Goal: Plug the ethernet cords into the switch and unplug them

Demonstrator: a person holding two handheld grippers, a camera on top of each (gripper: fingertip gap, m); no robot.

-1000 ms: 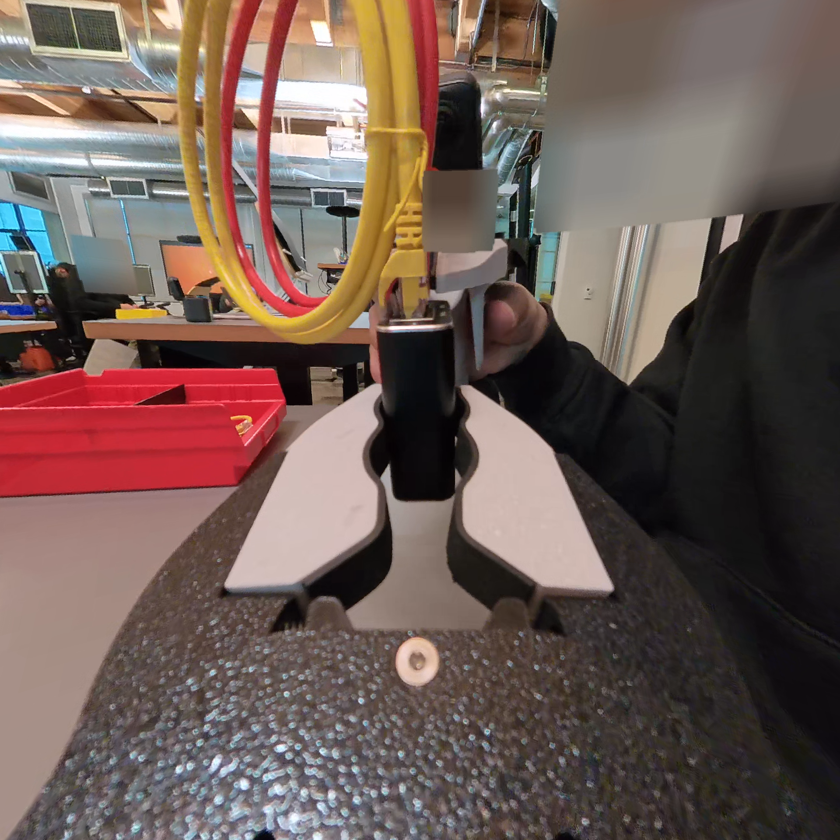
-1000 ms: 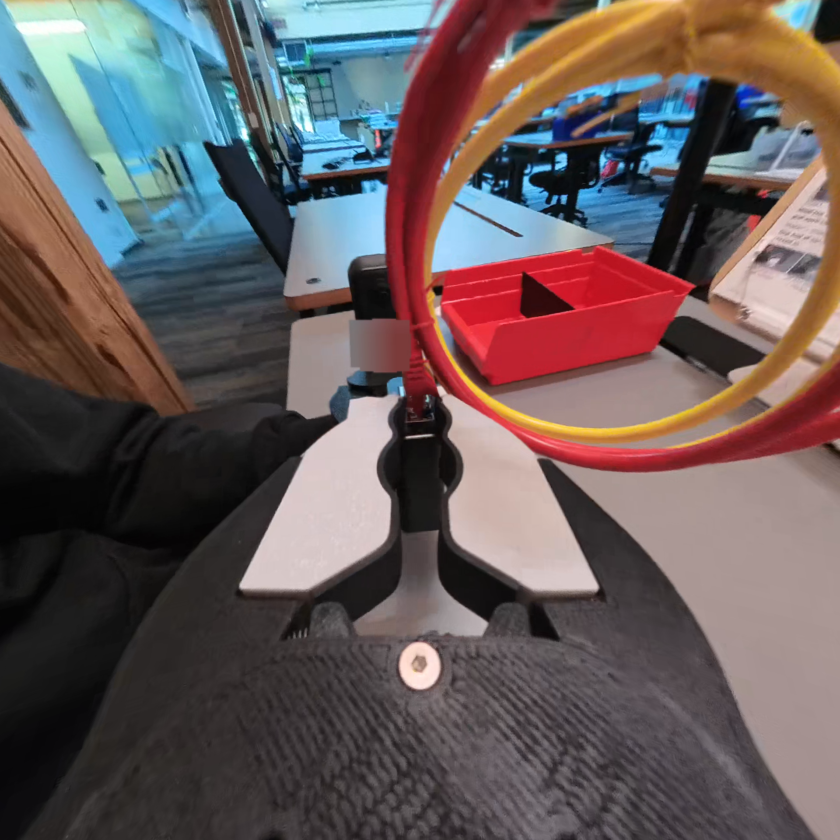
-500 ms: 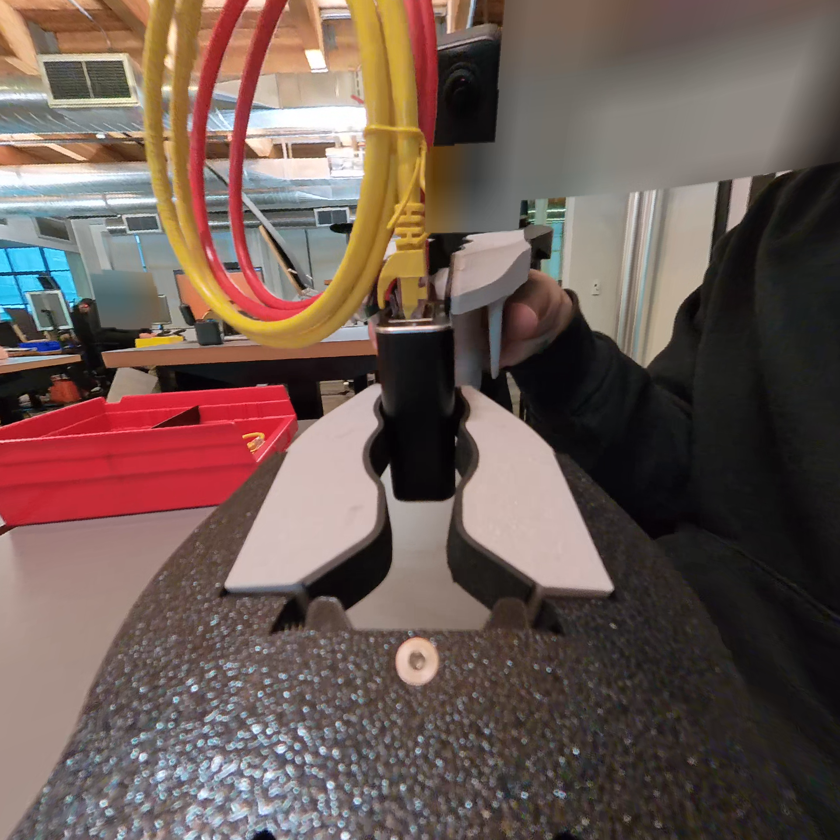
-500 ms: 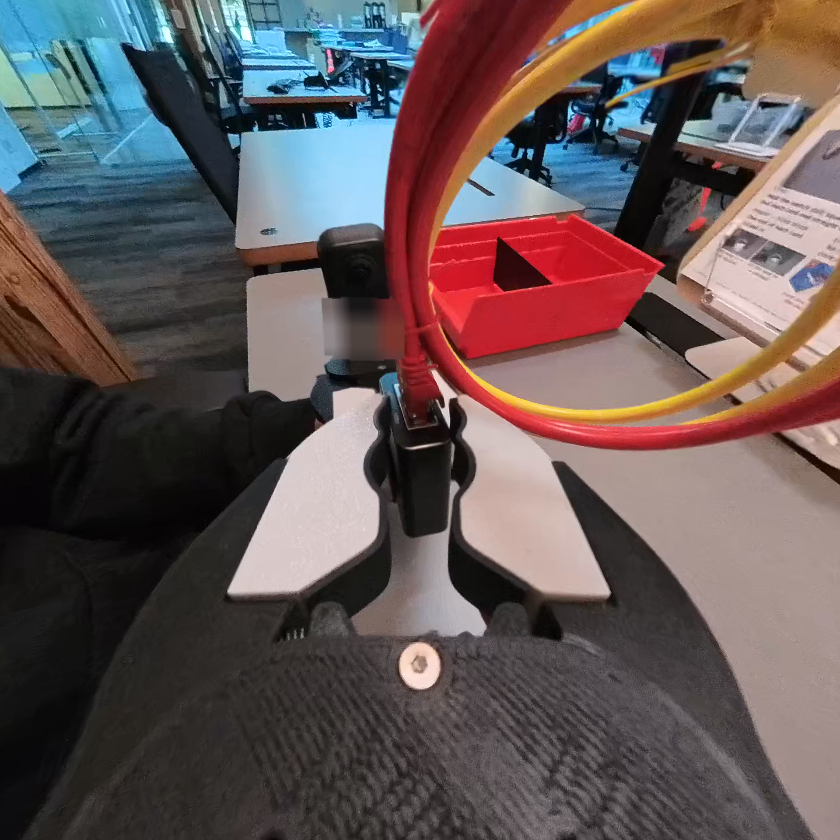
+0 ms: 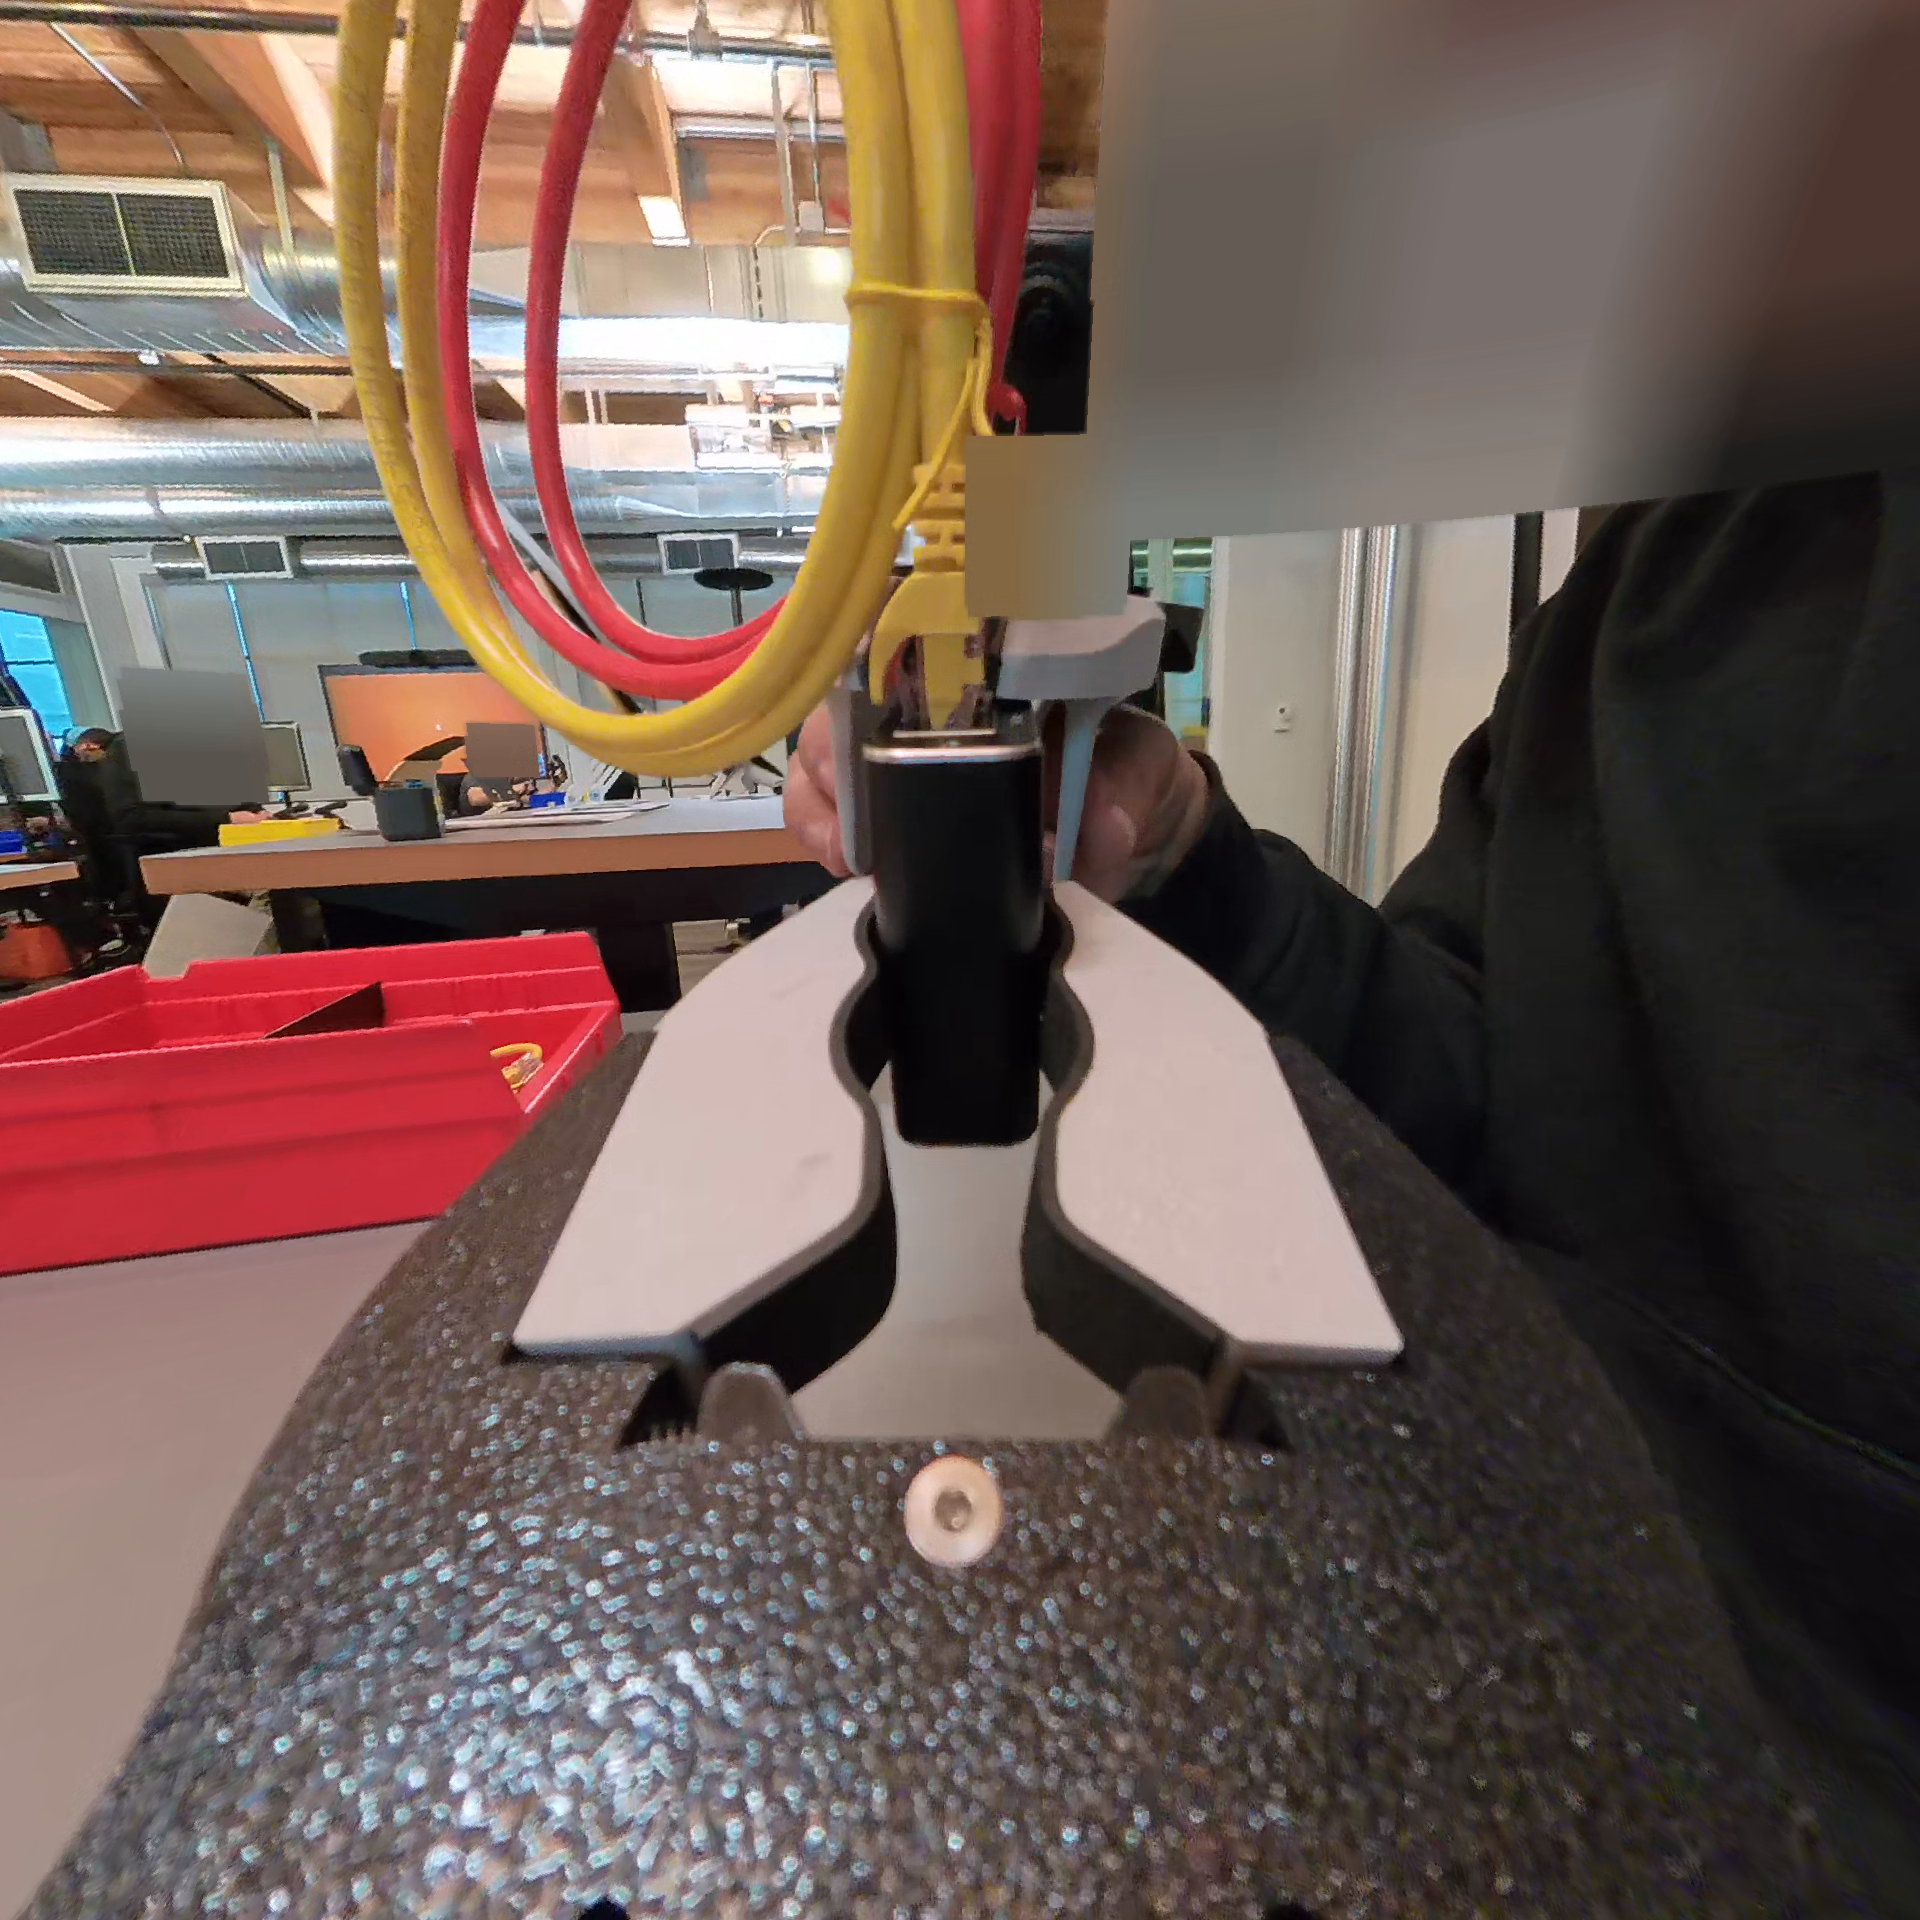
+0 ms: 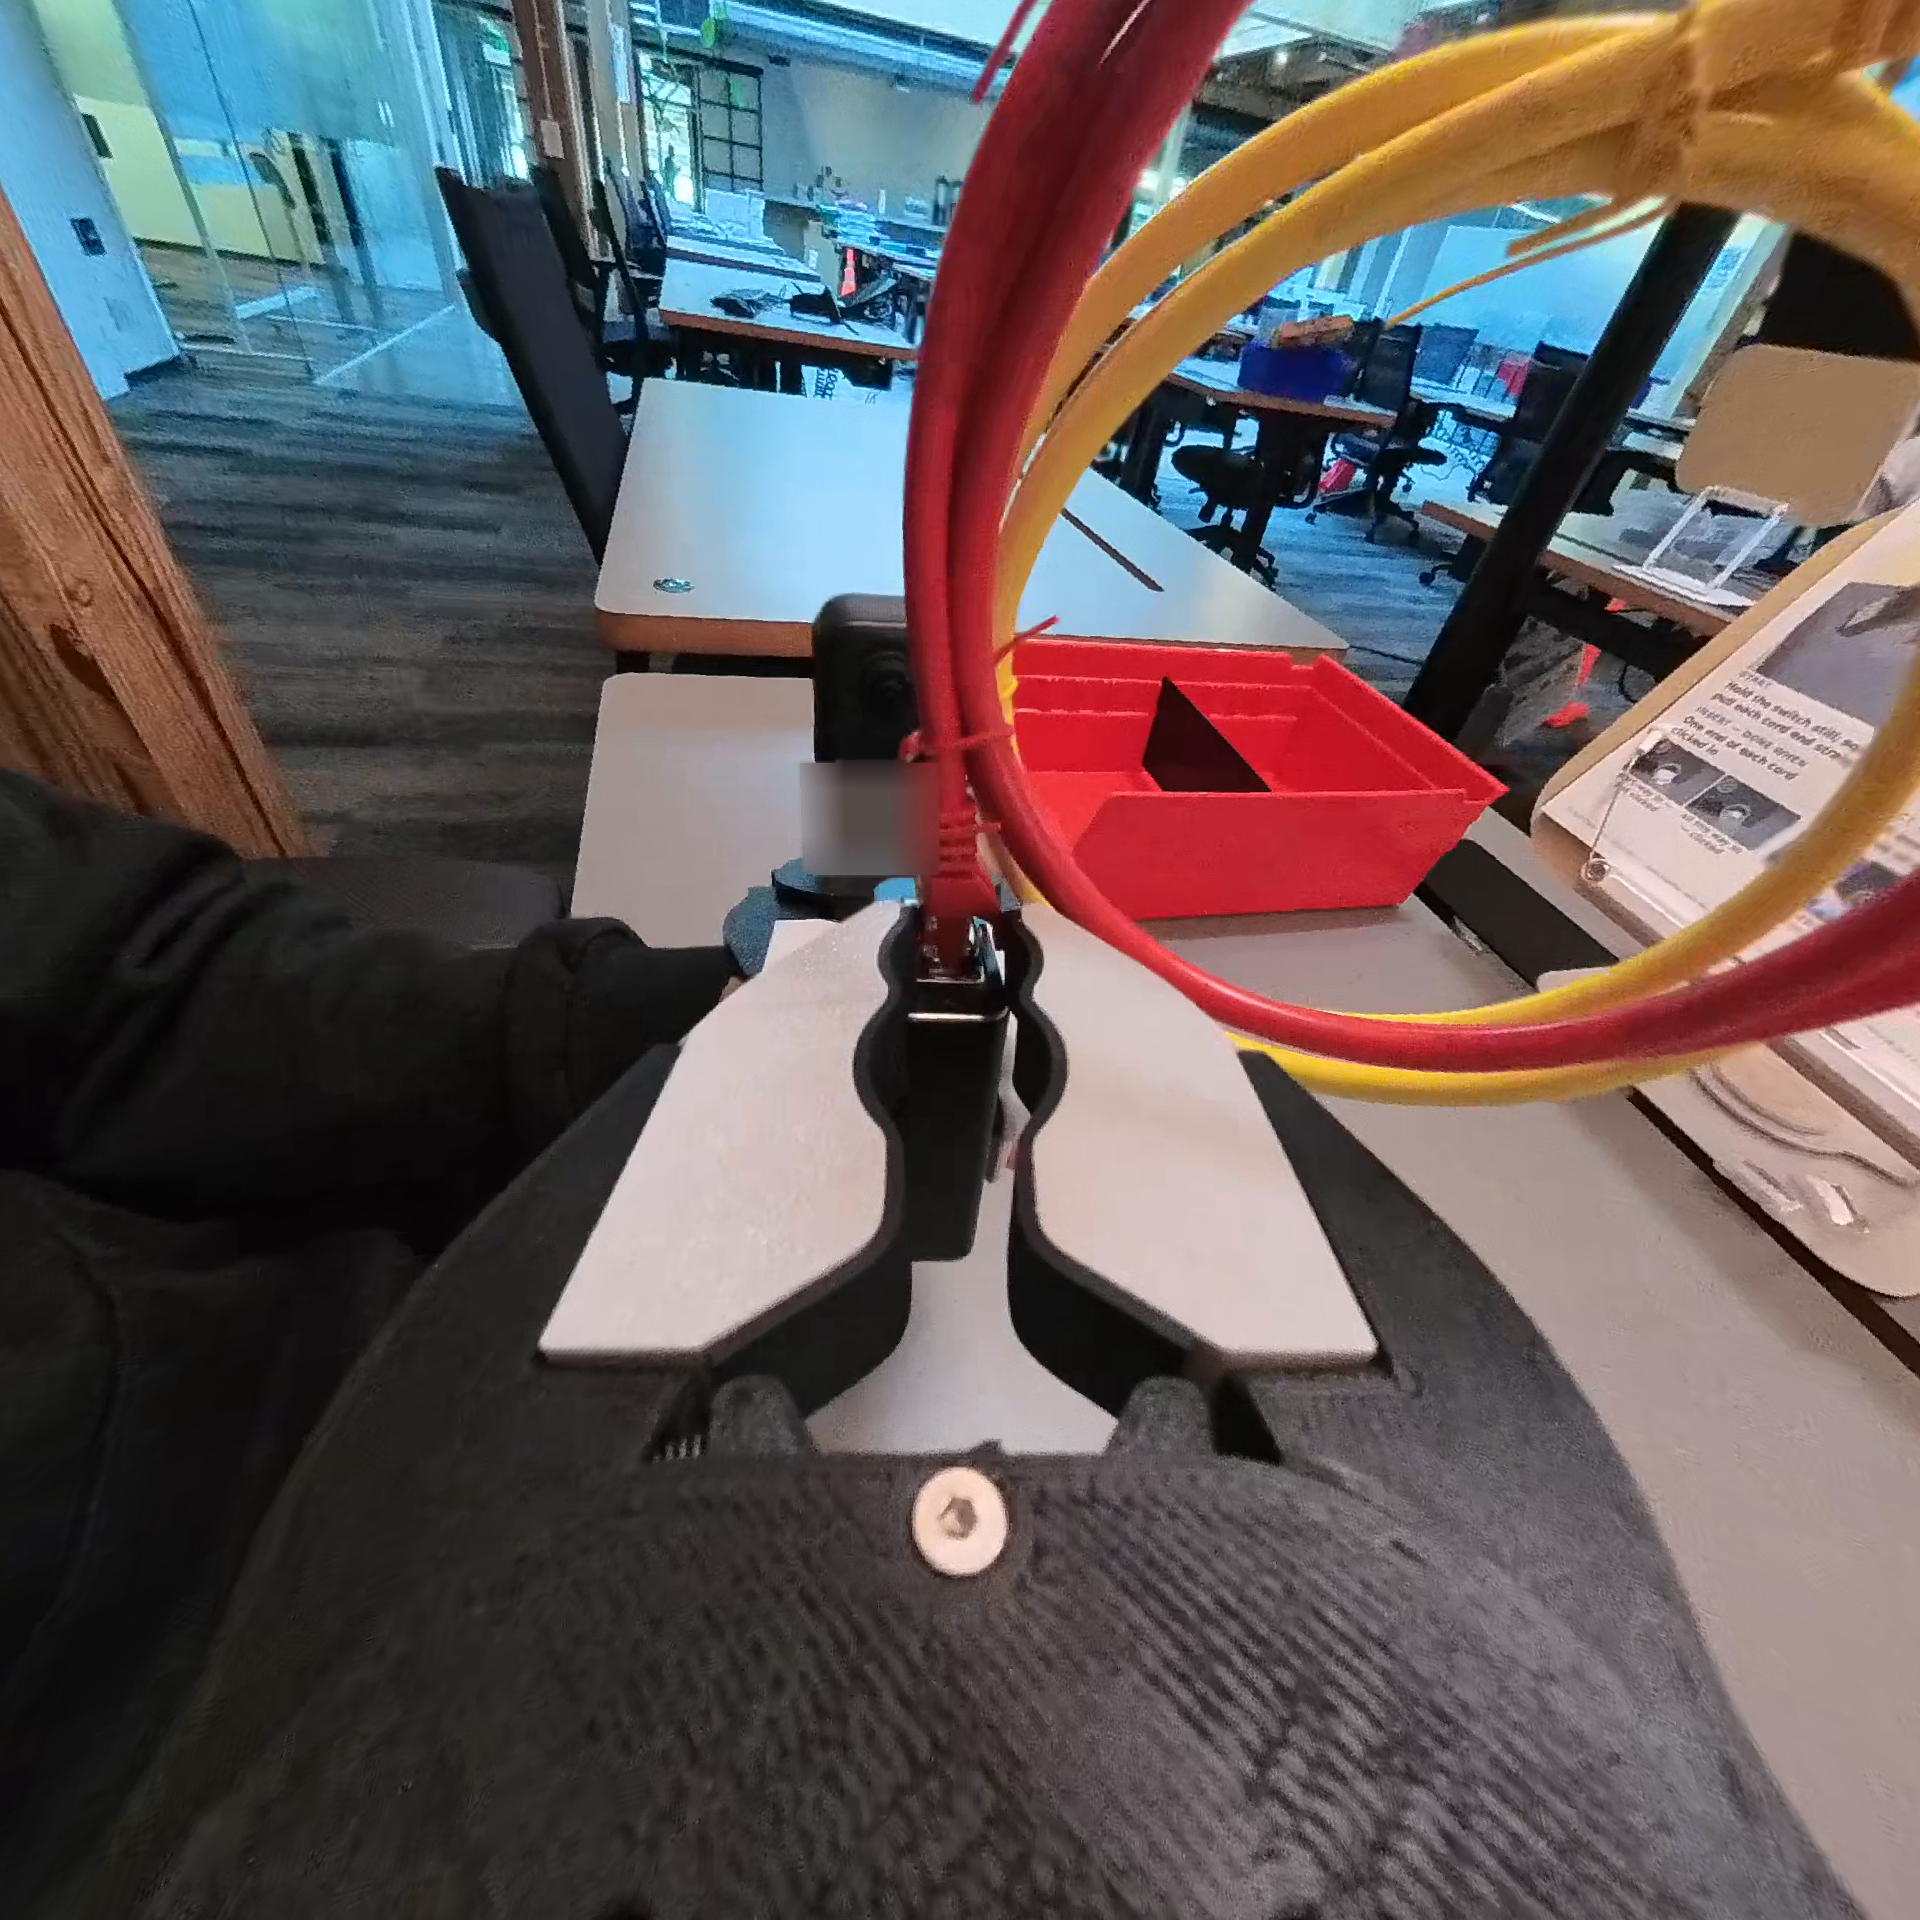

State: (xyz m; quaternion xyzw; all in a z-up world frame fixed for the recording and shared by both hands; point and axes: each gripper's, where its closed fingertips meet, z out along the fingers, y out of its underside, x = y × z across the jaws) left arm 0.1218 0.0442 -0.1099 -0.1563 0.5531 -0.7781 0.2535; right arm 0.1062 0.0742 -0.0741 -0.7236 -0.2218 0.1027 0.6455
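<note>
**Both grippers clamp one switch, each view showing a different plug**

In the left wrist view we see our left gripper [image 5: 956,997] clenched on the black switch [image 5: 958,935] at frame centre, with the yellow cord [image 5: 665,717] plugged into its far end. Only this view shows the right gripper [image 5: 1039,727] beyond it and the hand [image 5: 1132,800] holding that.

In the right wrist view our right gripper [image 6: 951,1049] grasps the same switch [image 6: 951,1101], but here the red cord [image 6: 940,582] enters the far end. Both coils loop through the upper frame. The red bin [image 6: 1247,810] sits on the grey table [image 6: 1558,1299] right of centre; a printed sheet [image 6: 1745,790] appears only at this view's right edge.
</note>
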